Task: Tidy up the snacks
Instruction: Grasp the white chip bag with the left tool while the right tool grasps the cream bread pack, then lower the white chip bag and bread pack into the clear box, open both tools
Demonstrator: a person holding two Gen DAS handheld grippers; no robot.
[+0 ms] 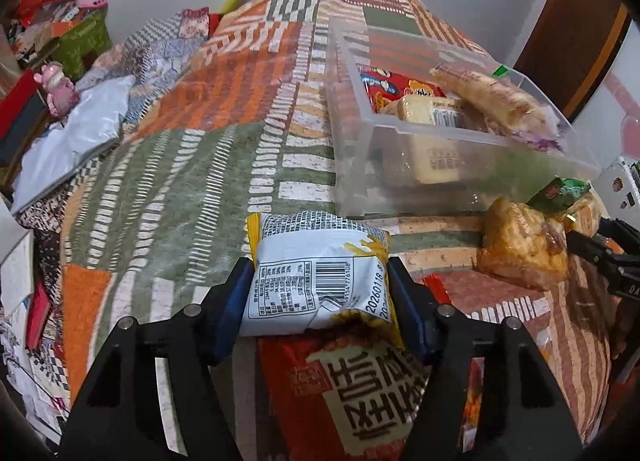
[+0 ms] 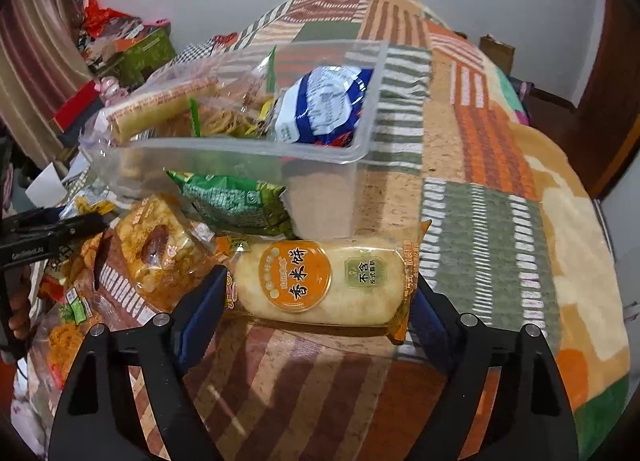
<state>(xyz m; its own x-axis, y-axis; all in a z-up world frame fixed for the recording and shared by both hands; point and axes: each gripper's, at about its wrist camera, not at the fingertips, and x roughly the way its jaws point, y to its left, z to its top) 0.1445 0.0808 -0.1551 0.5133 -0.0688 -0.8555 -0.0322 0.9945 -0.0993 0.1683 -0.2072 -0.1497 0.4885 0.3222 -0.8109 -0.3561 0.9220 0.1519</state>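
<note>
My left gripper (image 1: pixel 318 277) is shut on a white and yellow snack packet (image 1: pixel 318 273), barcode side up, above a red snack bag (image 1: pixel 360 385) on the patterned blanket. My right gripper (image 2: pixel 318 289) is shut on an orange rice cracker packet (image 2: pixel 324 281), held crosswise just above the blanket. A clear plastic bin (image 1: pixel 460 177) holding several snacks stands ahead; it also shows in the right wrist view (image 2: pixel 320 149), with a blue and white packet (image 2: pixel 324 105) inside.
A green packet (image 2: pixel 236 201) leans against the bin's near wall. A clear bag of golden puffed snack (image 2: pixel 160 245) lies left of my right gripper, also in the left wrist view (image 1: pixel 520 245). Clutter, boxes and papers (image 1: pixel 60 41) sit at the left.
</note>
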